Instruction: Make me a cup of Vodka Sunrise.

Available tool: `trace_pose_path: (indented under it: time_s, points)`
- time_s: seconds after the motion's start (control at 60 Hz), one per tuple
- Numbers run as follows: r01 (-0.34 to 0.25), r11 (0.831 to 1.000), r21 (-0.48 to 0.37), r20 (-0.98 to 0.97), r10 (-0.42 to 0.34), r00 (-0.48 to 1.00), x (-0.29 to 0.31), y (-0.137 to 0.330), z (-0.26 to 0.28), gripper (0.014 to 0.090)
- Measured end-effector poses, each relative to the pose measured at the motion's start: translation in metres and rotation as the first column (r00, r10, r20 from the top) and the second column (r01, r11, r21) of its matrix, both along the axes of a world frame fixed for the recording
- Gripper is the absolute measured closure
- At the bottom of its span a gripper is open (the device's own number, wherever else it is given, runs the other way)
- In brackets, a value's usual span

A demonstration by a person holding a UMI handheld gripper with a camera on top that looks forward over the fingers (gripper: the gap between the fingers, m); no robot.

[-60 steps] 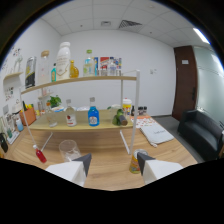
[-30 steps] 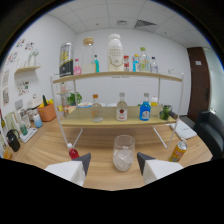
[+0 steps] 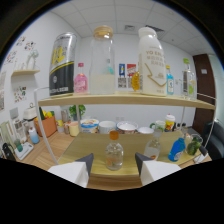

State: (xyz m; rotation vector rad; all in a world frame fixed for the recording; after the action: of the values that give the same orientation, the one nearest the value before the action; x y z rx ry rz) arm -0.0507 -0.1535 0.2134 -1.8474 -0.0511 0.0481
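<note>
Hand-held gripper (image 3: 113, 167): only the finger tips show; the rest is cut off below.
Small bottle (image 3: 114, 154): base hidden behind the shelf edge.
Labels on the shelf (image 3: 120, 100) bottles: too blurred to read.
Blue bottle (image 3: 177, 149): contents unclear.

My gripper (image 3: 114, 167) points at a two-tier wooden shelf (image 3: 125, 100), its fingers spread apart, with a small round bottle with an orange cap (image 3: 114, 154) standing on the lower board just ahead of and between them. On the shelf's top board stand a black-and-white can (image 3: 62, 65), a pink bottle (image 3: 81, 79), a tall glass jar (image 3: 103, 60) and a white yogurt bottle (image 3: 151, 61). On the lower board, behind the small bottle, sits a row of bowls (image 3: 107, 126), and beside it a blue bottle (image 3: 176, 149).
</note>
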Motion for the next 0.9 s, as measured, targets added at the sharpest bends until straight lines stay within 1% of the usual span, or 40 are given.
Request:
trace_pose_path:
  time_s: [0.167, 0.217, 0.267, 0.3, 0.45, 0.55, 0.683, 0.8, 0.9]
  points:
    - [0.024, 0.997, -0.074, 0.021, -0.023, 1.0, -0.001, 0.035, -0.022, 0.0458]
    - [0.033, 0.996, -0.085, 0.027, -0.031, 0.999, 0.0, 0.041, -0.025, 0.0545]
    - [0.03, 0.995, -0.093, 0.024, -0.027, 0.999, -0.002, 0.044, -0.027, 0.0633]
    - [0.037, 0.995, -0.093, 0.027, -0.034, 0.999, 0.0, 0.045, -0.027, 0.0677]
    - [0.027, 0.994, -0.103, 0.027, -0.024, 0.999, -0.001, 0.044, -0.027, 0.0684]
    - [-0.002, 0.995, -0.102, 0.05, 0.008, 0.999, -0.003, 0.041, -0.024, 0.0691]
    - [-0.041, 0.998, -0.053, 0.047, 0.044, 0.998, -0.009, 0.027, 0.0, 0.0695]
    - [-0.051, 0.999, -0.004, 0.012, 0.051, 0.999, -0.01, 0.006, 0.023, 0.0694]
    - [-0.049, 0.999, 0.016, -0.023, 0.05, 0.999, -0.011, -0.014, 0.028, 0.0695]
